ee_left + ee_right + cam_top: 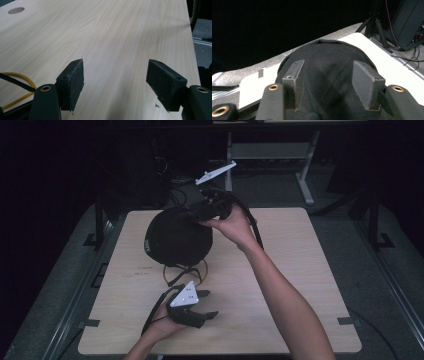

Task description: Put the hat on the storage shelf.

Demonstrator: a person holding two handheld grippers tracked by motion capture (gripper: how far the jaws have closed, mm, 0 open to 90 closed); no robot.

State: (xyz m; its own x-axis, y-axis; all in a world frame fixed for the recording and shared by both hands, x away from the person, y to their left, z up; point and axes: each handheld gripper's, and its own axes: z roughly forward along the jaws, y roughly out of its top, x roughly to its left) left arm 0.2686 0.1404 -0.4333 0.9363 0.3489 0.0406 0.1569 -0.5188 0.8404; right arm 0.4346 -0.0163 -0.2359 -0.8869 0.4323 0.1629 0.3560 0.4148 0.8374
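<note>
High view: the black cap [177, 237] is being set on a yellow ring stand [172, 272] mid-surface. The right gripper [192, 212], fingers spread, is being held over it; lifting away seems next. The left gripper [207, 304] is being kept spread, holding nothing.

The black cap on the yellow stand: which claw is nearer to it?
Right. The right claw sits at the top of the black cap, jaws open over its fabric. The left claw rests open near the table's front edge, apart from the cap.
</note>
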